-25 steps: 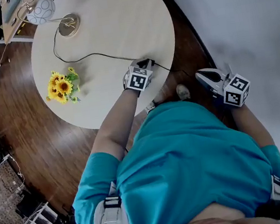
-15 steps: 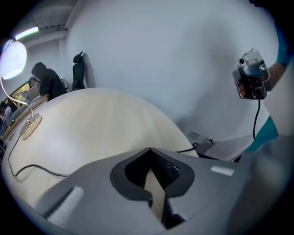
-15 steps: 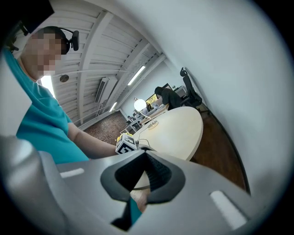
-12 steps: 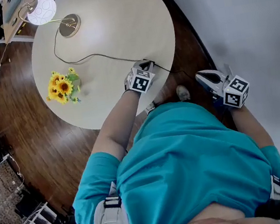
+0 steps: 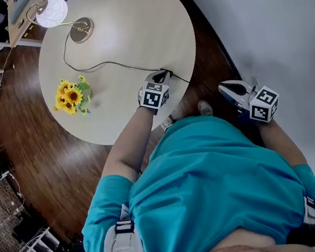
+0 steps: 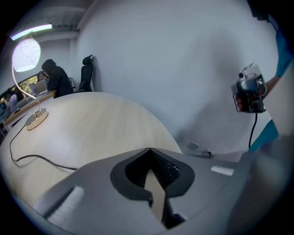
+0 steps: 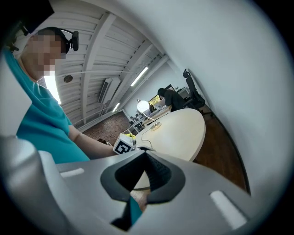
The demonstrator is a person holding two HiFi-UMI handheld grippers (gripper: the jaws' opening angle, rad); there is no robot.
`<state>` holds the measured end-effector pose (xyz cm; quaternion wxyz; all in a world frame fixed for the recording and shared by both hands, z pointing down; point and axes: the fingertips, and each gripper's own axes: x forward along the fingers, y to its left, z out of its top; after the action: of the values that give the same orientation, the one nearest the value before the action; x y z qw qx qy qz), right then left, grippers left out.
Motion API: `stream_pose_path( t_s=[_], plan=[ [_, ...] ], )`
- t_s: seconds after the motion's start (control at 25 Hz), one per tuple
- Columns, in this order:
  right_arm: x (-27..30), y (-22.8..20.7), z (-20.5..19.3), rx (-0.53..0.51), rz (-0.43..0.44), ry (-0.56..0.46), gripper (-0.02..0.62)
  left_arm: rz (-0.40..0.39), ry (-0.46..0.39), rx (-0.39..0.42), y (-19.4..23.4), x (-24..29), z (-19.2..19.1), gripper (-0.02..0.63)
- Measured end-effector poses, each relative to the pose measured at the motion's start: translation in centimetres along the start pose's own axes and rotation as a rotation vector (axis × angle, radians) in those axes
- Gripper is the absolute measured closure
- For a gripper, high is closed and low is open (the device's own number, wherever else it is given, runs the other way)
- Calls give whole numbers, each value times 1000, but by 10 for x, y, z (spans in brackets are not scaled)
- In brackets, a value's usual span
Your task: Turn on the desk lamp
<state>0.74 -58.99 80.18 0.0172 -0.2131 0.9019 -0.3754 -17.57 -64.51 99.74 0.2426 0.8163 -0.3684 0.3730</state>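
Note:
The desk lamp stands at the far left of the round pale table, with a brass base and a white globe shade that glows bright. In the left gripper view the shade shines too. Its black cord runs across the table to the near edge, where my left gripper rests over it. The jaws of my left gripper meet at the tips with nothing seen between them. My right gripper hangs off the table by the white wall, jaws closed and empty.
A bunch of sunflowers sits on the table's left side. Dark wooden floor surrounds the table. A white wall rises close on the right. Chairs and a seated person lie beyond the lamp.
The lamp shade has gone from dull grey to bright white. My left gripper has drawn back slightly toward the table edge. The right gripper has barely moved.

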Motion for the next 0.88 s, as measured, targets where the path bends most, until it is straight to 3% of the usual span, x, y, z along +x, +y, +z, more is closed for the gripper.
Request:
stream_pose_path(
  t_s=[0.2,0.44,0.64,0.88],
  plan=[
    [-27,34,37,-65,84,16,594,-18,-201,-138,-49,-81,48,583],
    [-79,95,76,-189,247,65,594,96,-434,-242,-134,-188,79,583],
    [-53,104,65,-243,326,145,594,171,-573,-367,-141,-231,60,583],
    [7,140,19,-351,410,189,594,231,-678,-383,-109,-266,-1,583]
  ],
)
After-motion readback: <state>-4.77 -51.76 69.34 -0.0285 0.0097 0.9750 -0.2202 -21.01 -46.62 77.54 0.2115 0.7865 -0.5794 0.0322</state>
